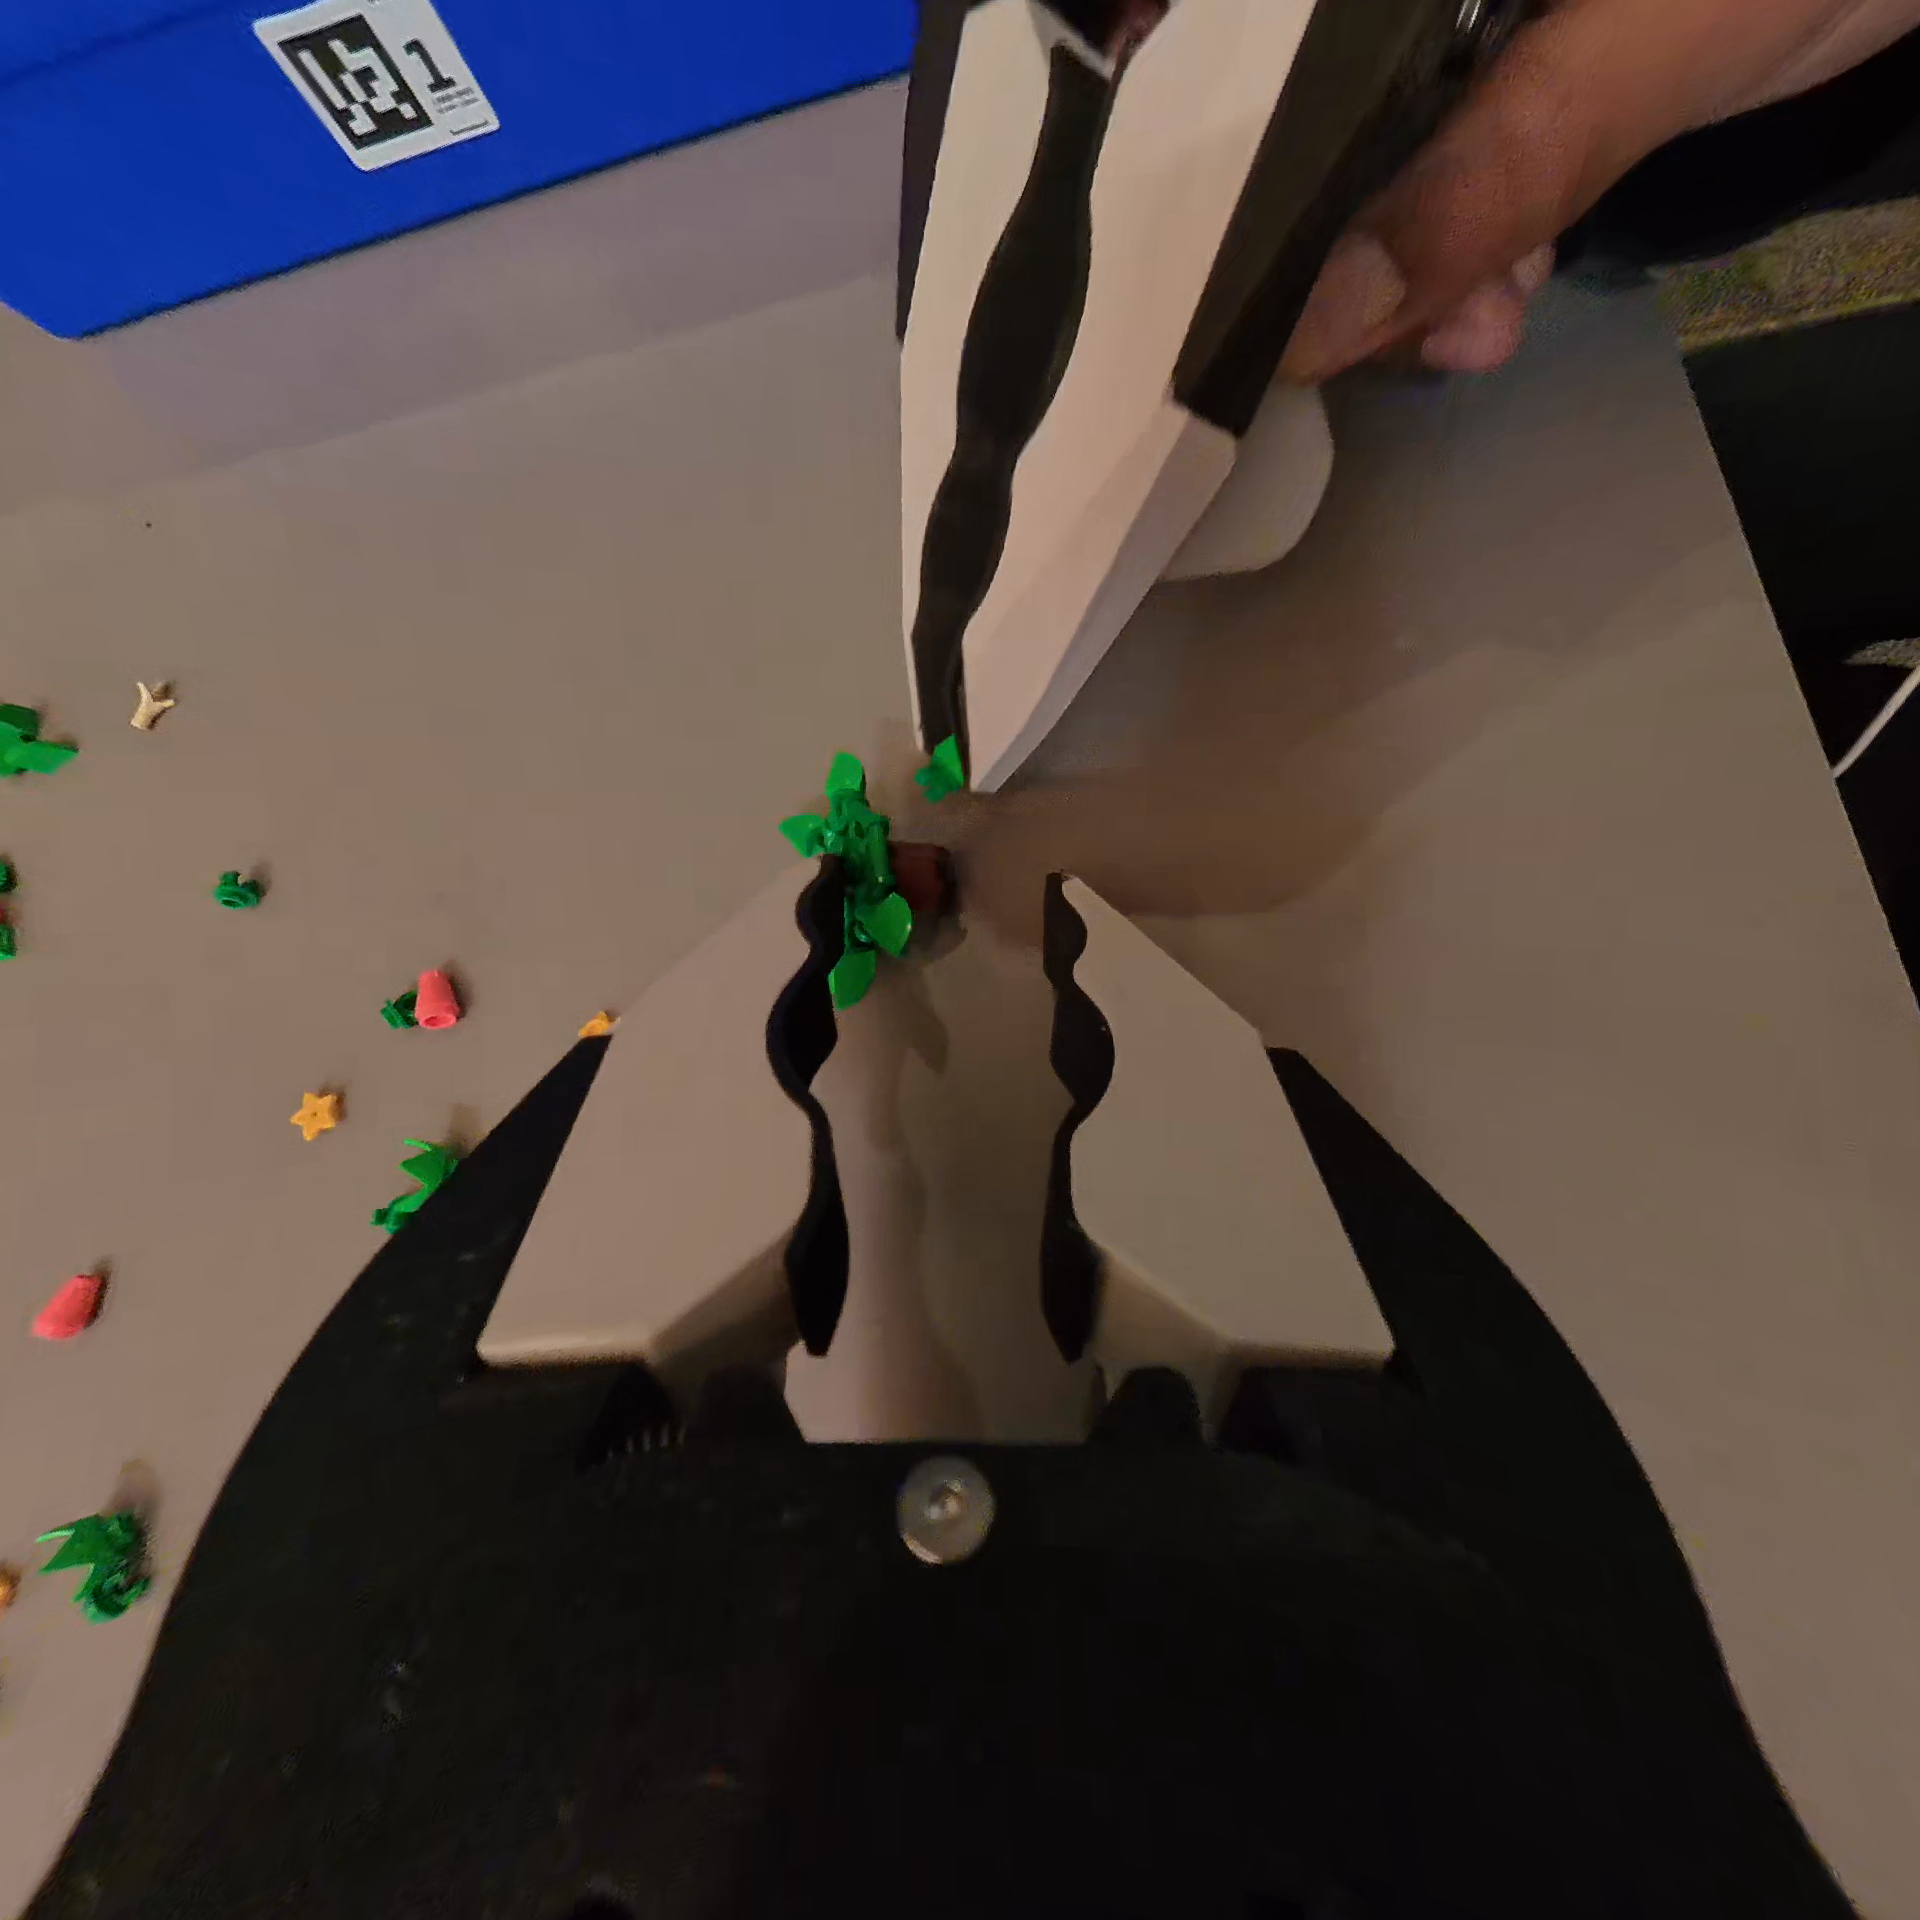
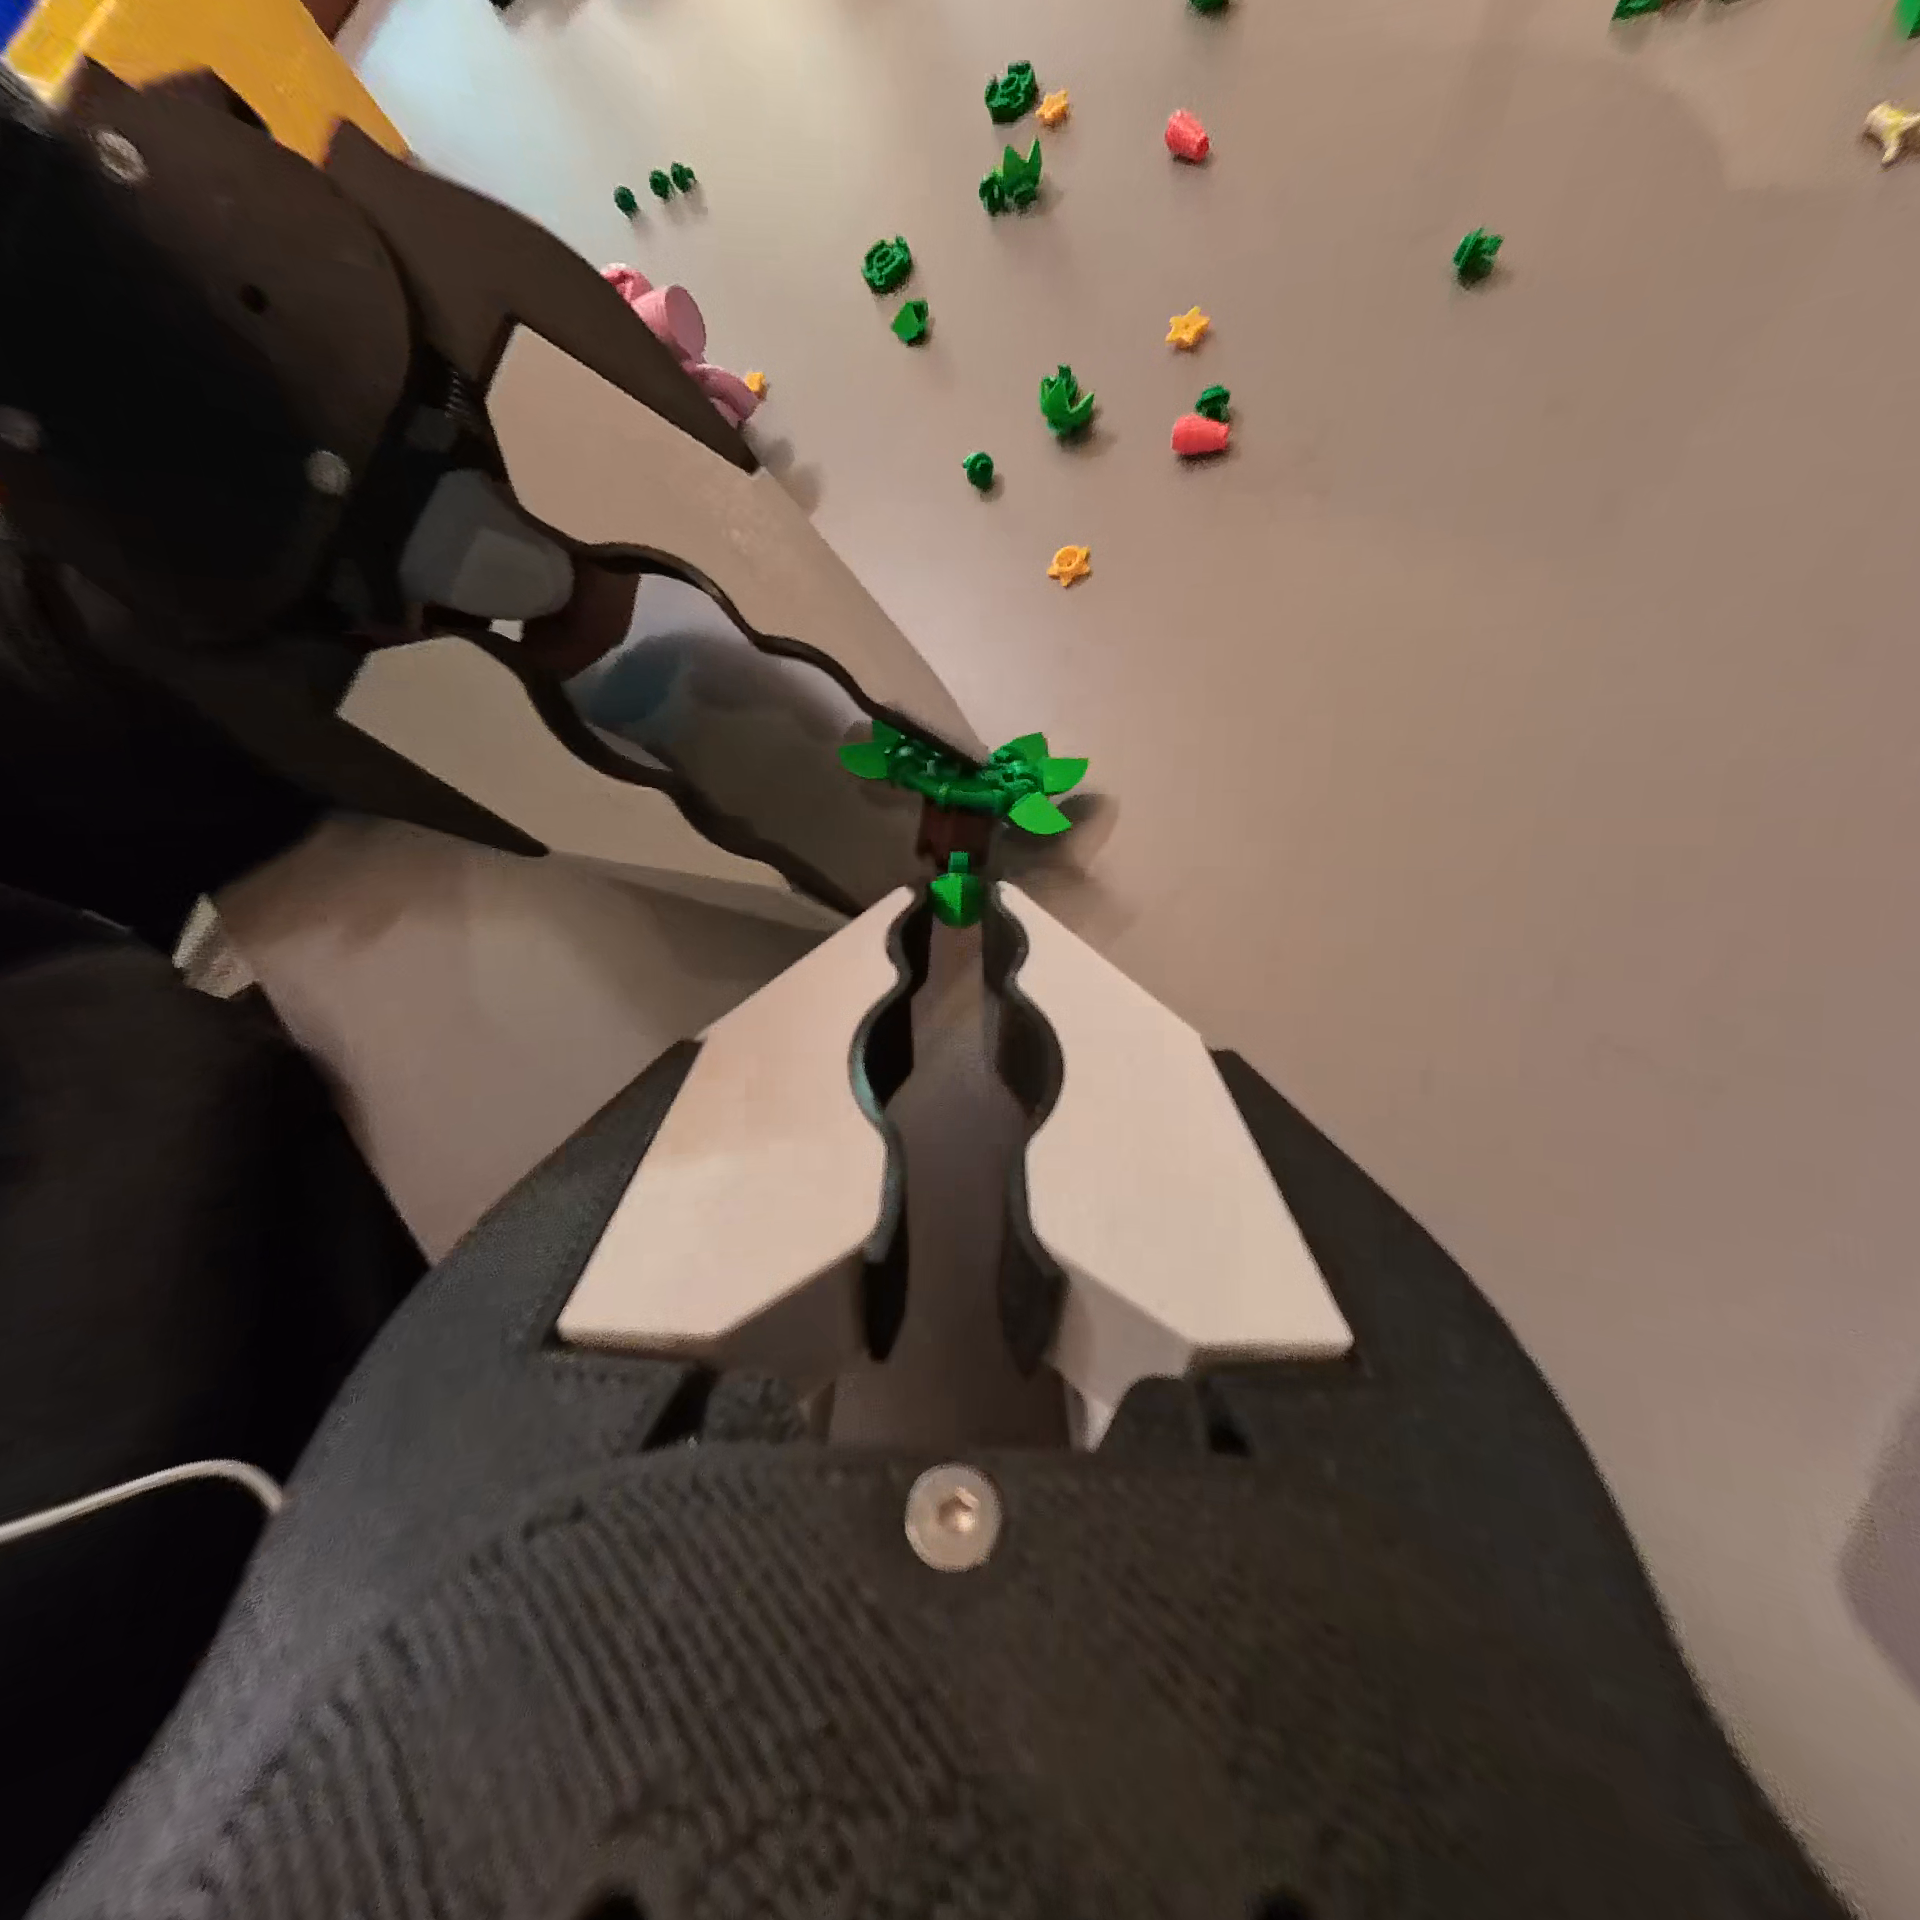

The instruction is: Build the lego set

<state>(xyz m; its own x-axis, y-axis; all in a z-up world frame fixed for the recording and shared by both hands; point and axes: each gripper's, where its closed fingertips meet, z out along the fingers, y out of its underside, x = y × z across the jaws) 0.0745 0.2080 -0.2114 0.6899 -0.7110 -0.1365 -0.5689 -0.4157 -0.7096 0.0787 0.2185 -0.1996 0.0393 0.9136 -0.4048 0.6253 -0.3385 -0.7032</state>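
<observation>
A green leafy assembly (image 1: 862, 894) on a brown piece (image 1: 925, 873) stands on the grey table, touching the tip of one finger of my left gripper (image 1: 940, 878). That gripper is open, with its jaws wide apart. My right gripper (image 2: 956, 906) is shut on a small green leaf piece (image 2: 956, 894) and holds it right at the brown piece (image 2: 951, 828), below the leafy assembly (image 2: 966, 774). In the left wrist view the right gripper (image 1: 943, 764) comes down from above with the leaf piece (image 1: 940, 771) at its tip. The left gripper (image 2: 920, 831) reaches in from the left.
Loose green leaf pieces (image 2: 1065, 403), coral cones (image 2: 1200, 434) and yellow stars (image 2: 1187, 328) lie scattered on the table. A pink flower piece (image 2: 675, 322) sits behind the left gripper. A blue box (image 1: 156, 187) with a tag stands at the back. The table edge (image 1: 1766, 582) runs on the right. Only a small space, under 4 cm, lies between the two pairs of fingers.
</observation>
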